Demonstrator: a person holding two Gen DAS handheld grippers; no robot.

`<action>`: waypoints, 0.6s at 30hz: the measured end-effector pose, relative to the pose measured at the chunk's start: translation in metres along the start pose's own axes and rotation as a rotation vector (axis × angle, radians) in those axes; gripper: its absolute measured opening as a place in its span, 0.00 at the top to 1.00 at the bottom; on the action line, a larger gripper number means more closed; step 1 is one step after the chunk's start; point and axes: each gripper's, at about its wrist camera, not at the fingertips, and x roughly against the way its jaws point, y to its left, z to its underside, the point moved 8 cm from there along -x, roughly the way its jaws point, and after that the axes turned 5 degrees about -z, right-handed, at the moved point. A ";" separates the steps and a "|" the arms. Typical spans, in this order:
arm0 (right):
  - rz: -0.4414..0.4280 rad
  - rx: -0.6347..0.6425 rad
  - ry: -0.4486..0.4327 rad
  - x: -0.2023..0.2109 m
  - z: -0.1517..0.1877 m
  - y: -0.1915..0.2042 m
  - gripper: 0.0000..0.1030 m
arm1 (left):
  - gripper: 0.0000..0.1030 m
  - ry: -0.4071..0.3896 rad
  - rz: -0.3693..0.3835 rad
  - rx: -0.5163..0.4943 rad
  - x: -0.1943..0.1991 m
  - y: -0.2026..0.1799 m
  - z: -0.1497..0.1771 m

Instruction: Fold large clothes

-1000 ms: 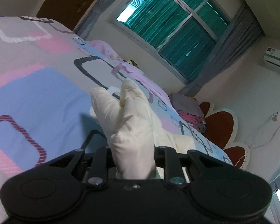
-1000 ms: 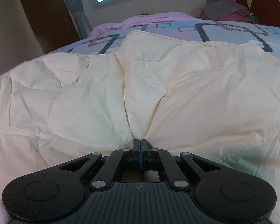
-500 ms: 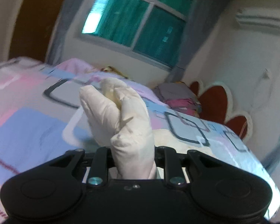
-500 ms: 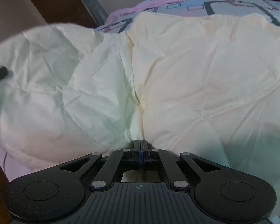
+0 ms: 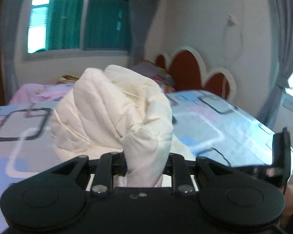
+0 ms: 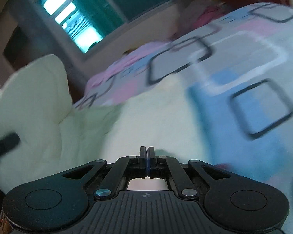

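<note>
The left gripper (image 5: pixel 145 156) is clamped on a thick bunch of the cream quilted garment (image 5: pixel 115 113); the fabric rises between its fingers (image 5: pixel 119 162) and billows up in front of the camera, hiding most of the fingers themselves. The rest of the garment lies on the bed (image 5: pixel 214 120), whose cover is patterned with pink, blue and grey blocks and dark square outlines.

The right gripper (image 6: pixel 147 154) has its fingers (image 6: pixel 142 157) pressed together. The cream garment spreads just beyond their tips, but the blur does not let me tell whether an edge of cloth is pinched between them. To the left in this view, part of the garment stands lifted in a tall fold (image 6: pixel 35 89), with a dark piece of the other gripper at the left edge.

Only the left wrist view shows the red scalloped headboard (image 5: pixel 187 72) clearly, a pile of folded clothes (image 5: pixel 156 74) beside it, grey curtains (image 5: pixel 138 19) and, at the right edge, part of the other gripper. Only the right wrist view shows the flat spread of the garment on the bed. The window (image 5: pixel 78 19) appears in both. No containers are in sight.
</note>
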 end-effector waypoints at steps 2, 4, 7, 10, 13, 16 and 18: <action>0.022 -0.040 -0.018 0.014 -0.006 -0.020 1.00 | 0.75 0.047 0.045 -0.013 -0.020 -0.023 0.008; 0.040 -0.060 -0.025 0.029 -0.006 -0.038 1.00 | 0.69 0.091 0.086 0.005 -0.042 -0.039 0.016; 0.065 -0.078 -0.032 0.043 -0.011 -0.053 1.00 | 0.58 0.170 0.131 0.045 -0.074 -0.057 0.040; 0.078 -0.095 -0.040 0.061 -0.013 -0.066 1.00 | 0.46 0.219 0.161 0.104 -0.100 -0.060 0.063; 0.092 -0.104 -0.052 0.071 -0.018 -0.073 1.00 | 0.37 0.220 0.169 0.063 -0.104 -0.067 0.073; 0.117 -0.084 -0.078 0.075 -0.026 -0.070 1.00 | 0.17 0.224 0.279 0.053 -0.090 -0.077 0.065; 0.093 -0.072 -0.093 0.076 -0.034 -0.059 1.00 | 0.17 0.193 0.349 0.094 -0.070 -0.075 0.054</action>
